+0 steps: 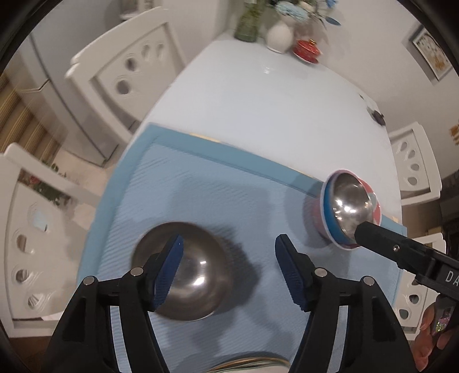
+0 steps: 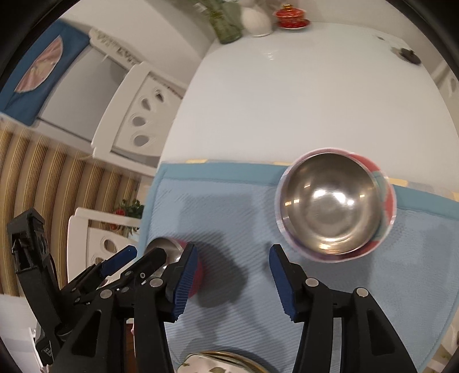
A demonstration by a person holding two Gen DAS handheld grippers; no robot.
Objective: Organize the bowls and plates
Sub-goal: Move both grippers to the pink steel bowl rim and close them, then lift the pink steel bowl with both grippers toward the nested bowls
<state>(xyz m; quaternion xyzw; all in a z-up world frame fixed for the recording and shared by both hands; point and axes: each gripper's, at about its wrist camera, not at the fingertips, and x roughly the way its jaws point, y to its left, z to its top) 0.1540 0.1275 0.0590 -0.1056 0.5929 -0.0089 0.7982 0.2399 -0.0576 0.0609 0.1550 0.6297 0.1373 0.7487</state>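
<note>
the white dining table (image 1: 258, 94) extends ahead of both tongs, with white chairs (image 1: 126, 66) along its edges. a light blue mat (image 1: 218, 200) covers its near part, directly below both tongs.

the steel bowl nested in a multicoloured bowl (image 2: 335, 203) sits on the mat ahead and to the right of the right tongs (image 2: 232, 281), apart from the pads; in the left wrist view this stack (image 1: 351, 206) lies far right of the left tongs (image 1: 229, 272), partly behind a black finger of the other tool.

the second steel bowl (image 1: 198, 272) sits on the mat below the left tongs, partly covered by the left-hand blue pad (image 1: 169, 272) in that view; contact cannot be determined. in the right wrist view its outer wall appears red (image 2: 196, 275).

left tongs: released, jaws wide, only mat in the gap. right tongs: released, jaws apart, nothing between them.

a plate rim (image 2: 218, 363) shows at the near edge, below the tongs. a green vase (image 1: 248, 23), a white vase (image 1: 279, 36) and a red lidded cup (image 1: 307, 50) stand at the table's far end.
</note>
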